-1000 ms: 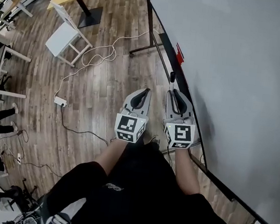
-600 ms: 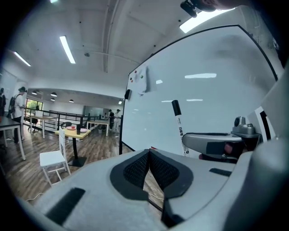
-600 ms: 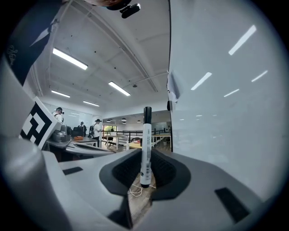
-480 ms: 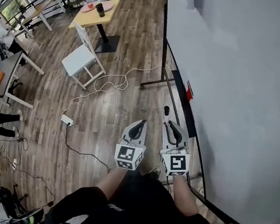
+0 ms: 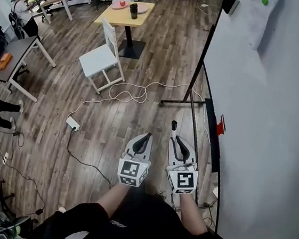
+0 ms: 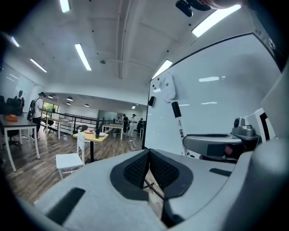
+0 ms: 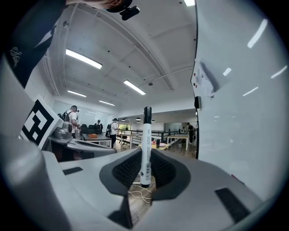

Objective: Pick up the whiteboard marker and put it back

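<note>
Presently: left grey gripper, centre frame, jaws closed on nothing; right grey gripper, just beside it, clamps white black-capped whiteboard marker, long axis upright; large white whiteboard lies immediately right, nearer this gripper.

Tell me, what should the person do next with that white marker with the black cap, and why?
Probably swing the right gripper rightward toward the black ledge under the white whiteboard. Its jaws clamp the white, black-capped marker upright, and it hangs over the wooden floor beside the board, so only the return seems left.
</note>
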